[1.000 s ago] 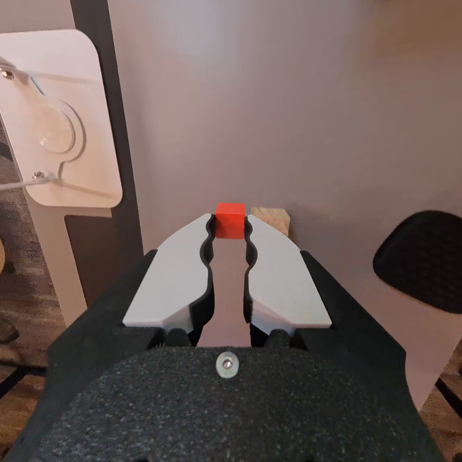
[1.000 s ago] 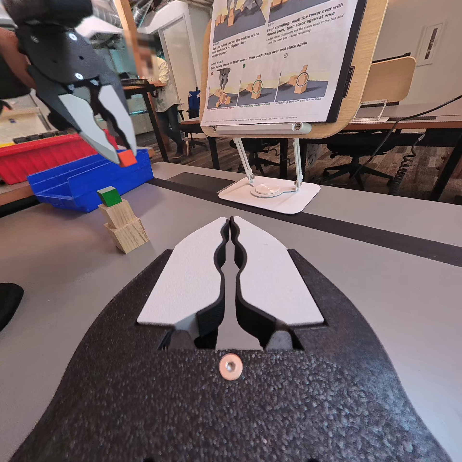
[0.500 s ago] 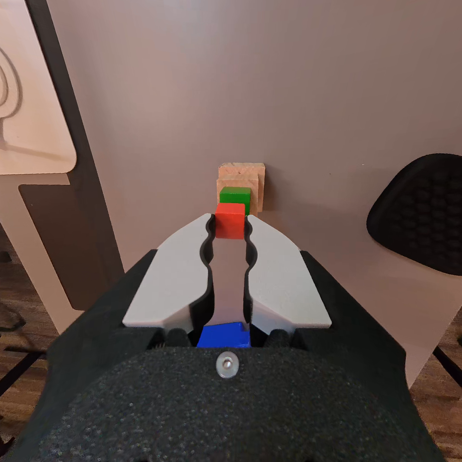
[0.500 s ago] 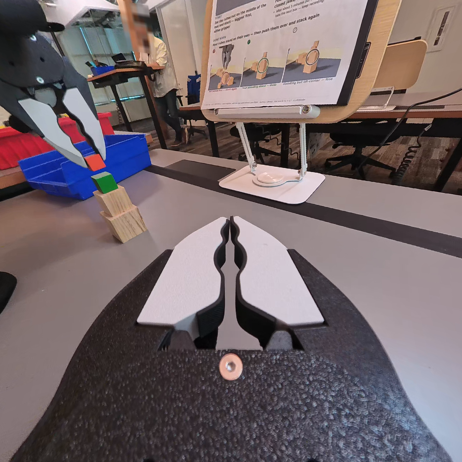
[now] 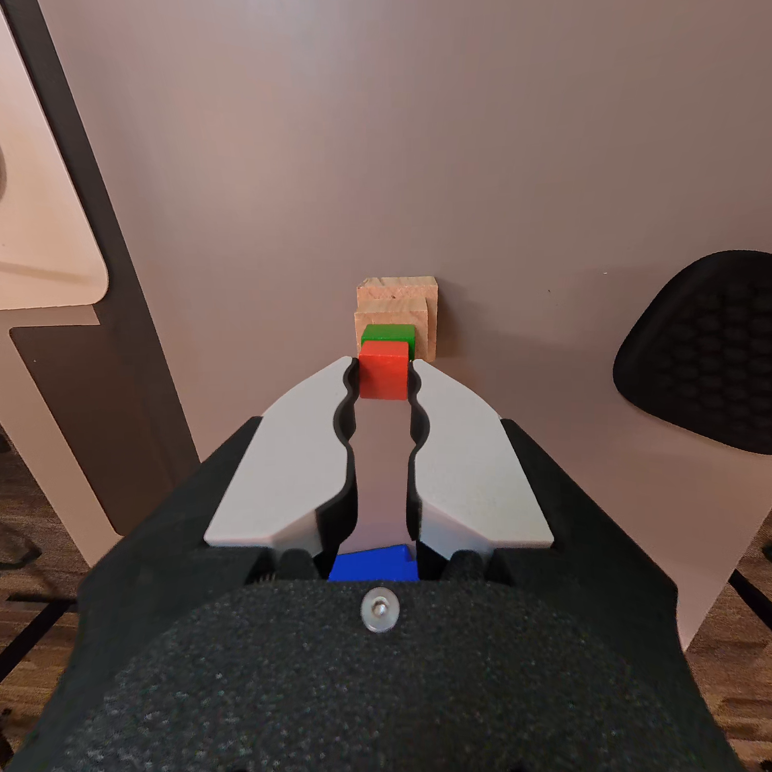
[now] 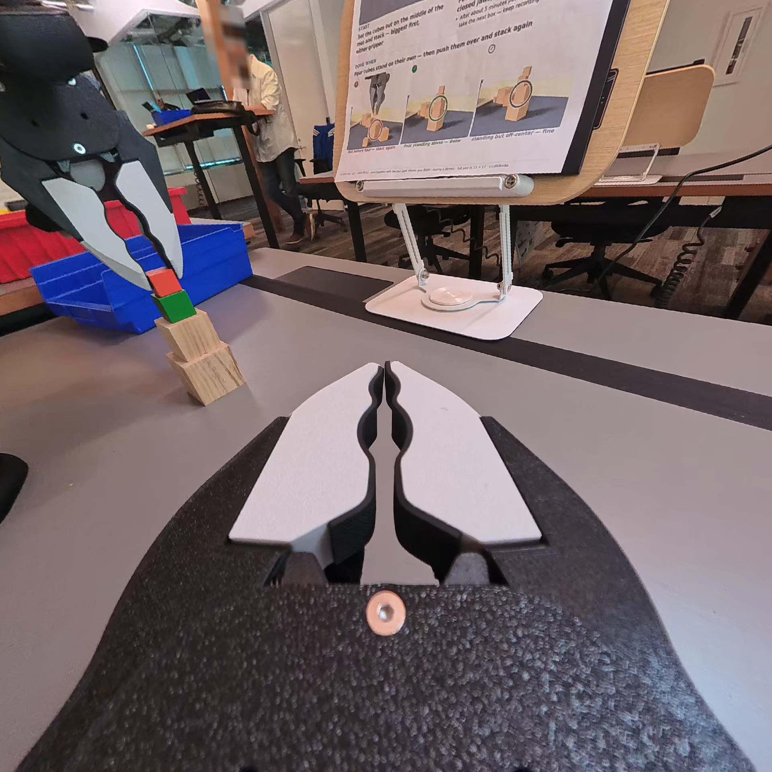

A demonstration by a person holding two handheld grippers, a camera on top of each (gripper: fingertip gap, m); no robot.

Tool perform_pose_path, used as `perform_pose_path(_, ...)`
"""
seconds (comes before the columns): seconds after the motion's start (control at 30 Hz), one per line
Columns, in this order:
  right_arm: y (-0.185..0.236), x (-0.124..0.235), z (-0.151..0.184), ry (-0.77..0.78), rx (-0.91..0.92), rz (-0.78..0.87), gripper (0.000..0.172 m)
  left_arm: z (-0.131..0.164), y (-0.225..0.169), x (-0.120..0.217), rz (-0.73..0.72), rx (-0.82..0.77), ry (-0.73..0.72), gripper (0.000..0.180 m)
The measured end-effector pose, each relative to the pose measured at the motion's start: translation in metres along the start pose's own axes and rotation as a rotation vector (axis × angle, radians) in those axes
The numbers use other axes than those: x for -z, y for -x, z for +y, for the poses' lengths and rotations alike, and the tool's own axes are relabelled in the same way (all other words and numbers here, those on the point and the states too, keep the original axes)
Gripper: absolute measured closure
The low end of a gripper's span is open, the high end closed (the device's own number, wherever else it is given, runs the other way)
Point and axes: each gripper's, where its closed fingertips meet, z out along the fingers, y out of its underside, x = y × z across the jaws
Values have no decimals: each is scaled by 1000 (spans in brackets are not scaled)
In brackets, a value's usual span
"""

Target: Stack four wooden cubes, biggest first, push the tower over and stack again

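Red cube [image 5: 383, 369] sits pinched between both pads of the left gripper [image 5: 383, 378], tips pointing down. Directly under it stands a green cube [image 6: 174, 306], topping two wood cubes [image 6: 200, 355] stacked on the grey table [image 6: 585, 438]. Red sits at or just above green's top face; contact cannot be told. Its faces run roughly square to green's, set slightly toward the gripper; a cube has no long axis. Right gripper [image 6: 384, 367] is pressed together on nothing, low over the table, well apart from the stack to its right. Blue bin [image 6: 125, 292] lies behind the stack; a white stand [image 6: 455, 307] beyond.
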Motion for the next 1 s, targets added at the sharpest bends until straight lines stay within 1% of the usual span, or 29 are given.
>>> perform_pose_path(0.43,0,1,0,-2,0,0,171,2,-1,1,-4,-13,-10,157)
perform_pose_path(0.57,-1,1,0,-3,1,1,171,2,-1,5,-16,-5,-29,153)
perform_pose_path(0.63,-2,2,-2,-8,1,5,171,2,-1,14,-20,25,-60,150)
perform_pose_path(0.7,-4,4,-6,-27,6,18,171,-5,-1,29,-36,65,-170,146)
perform_pose_path(0.77,-7,8,-12,-53,12,42,172,-13,0,48,-83,96,-332,147)
perform_pose_path(0.83,-11,12,-18,-78,18,70,172,-17,6,67,-179,157,-504,161)
perform_pose_path(0.9,-15,15,-22,-97,21,97,172,-16,18,86,-330,265,-689,180)
perform_pose_path(0.93,-17,16,-23,-102,23,108,172,-13,25,97,-429,328,-786,180)
perform_pose_path(1.0,-19,17,-24,-108,24,123,172,7,41,120,-693,526,-991,180)
